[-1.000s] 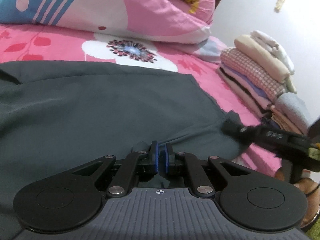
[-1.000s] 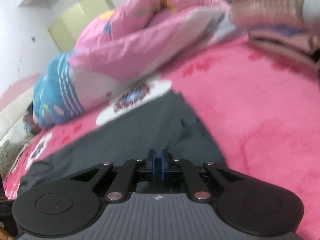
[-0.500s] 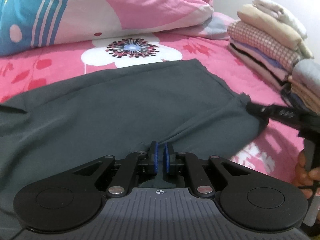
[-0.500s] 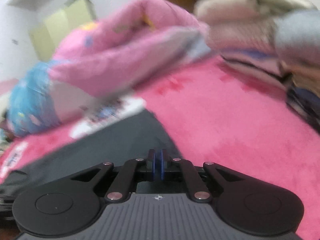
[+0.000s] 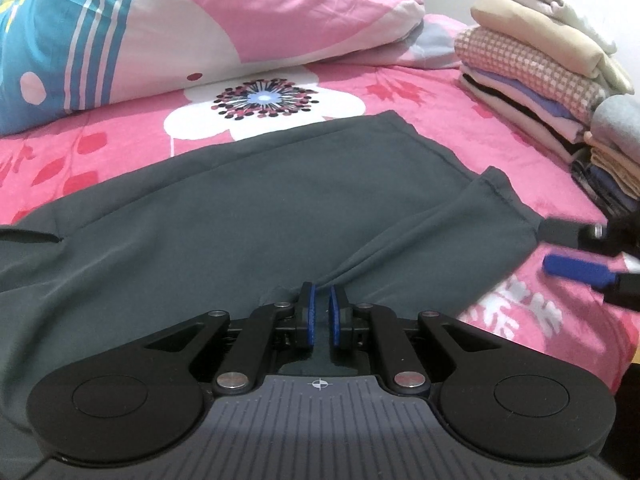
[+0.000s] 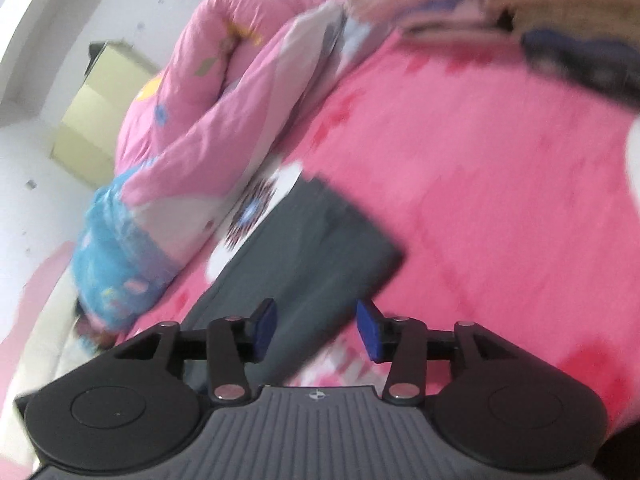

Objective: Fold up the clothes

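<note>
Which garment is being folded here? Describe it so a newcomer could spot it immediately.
On the pink floral bedsheet, in front of the rolled pink quilt, lies a dark grey garment spread flat. Unlike the folded clothes stack at the right, it is plain, unfolded and pinched by the left gripper.

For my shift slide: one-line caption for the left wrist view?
Left gripper pinches the dark grey fabric garment on the pink floral bedsheet; right gripper open beside it.

Lighting's soft and even on my end, no glare, only faint shadows in the folds of the dark garment [image 5: 248, 216]. Left wrist view is sharp near it, though the right gripper [image 5: 576, 252] beside its corner smears. Right wrist view is motion-blurred throughout, with fisheye bending everything at the edges.
</note>
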Demonstrator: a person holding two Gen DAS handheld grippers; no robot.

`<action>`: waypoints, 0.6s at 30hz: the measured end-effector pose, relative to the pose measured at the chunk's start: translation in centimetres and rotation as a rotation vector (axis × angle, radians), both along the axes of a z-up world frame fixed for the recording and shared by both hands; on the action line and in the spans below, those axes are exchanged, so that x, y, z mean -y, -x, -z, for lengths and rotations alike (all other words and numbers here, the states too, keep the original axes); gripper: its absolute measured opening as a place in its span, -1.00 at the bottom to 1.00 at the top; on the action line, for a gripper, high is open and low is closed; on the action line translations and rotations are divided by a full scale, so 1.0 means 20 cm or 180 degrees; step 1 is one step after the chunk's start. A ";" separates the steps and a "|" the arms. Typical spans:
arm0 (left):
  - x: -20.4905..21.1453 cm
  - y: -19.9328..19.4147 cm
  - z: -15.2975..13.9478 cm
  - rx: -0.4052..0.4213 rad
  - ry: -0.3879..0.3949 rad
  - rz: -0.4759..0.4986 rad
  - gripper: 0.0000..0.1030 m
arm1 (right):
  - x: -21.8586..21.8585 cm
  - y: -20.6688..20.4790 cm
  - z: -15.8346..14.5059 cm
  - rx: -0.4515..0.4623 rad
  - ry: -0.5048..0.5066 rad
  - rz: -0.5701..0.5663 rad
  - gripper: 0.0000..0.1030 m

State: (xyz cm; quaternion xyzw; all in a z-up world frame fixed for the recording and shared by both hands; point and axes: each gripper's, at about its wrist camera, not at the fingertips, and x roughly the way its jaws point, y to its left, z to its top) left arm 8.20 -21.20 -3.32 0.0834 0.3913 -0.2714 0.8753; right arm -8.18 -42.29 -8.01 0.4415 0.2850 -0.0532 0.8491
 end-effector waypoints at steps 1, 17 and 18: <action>0.00 0.00 0.00 0.0000 -0.0003 -0.0003 -0.83 | -0.02 -0.01 0.01 -0.0036 -0.0069 -0.0045 -0.05; 0.00 0.00 0.01 -0.0005 0.0031 -0.0014 -0.83 | -0.06 -0.11 0.13 0.0004 -0.0235 0.0238 0.00; -0.01 0.00 0.01 -0.0005 0.0050 -0.0015 -0.83 | -0.05 -0.13 0.14 0.0034 -0.0236 0.0263 0.00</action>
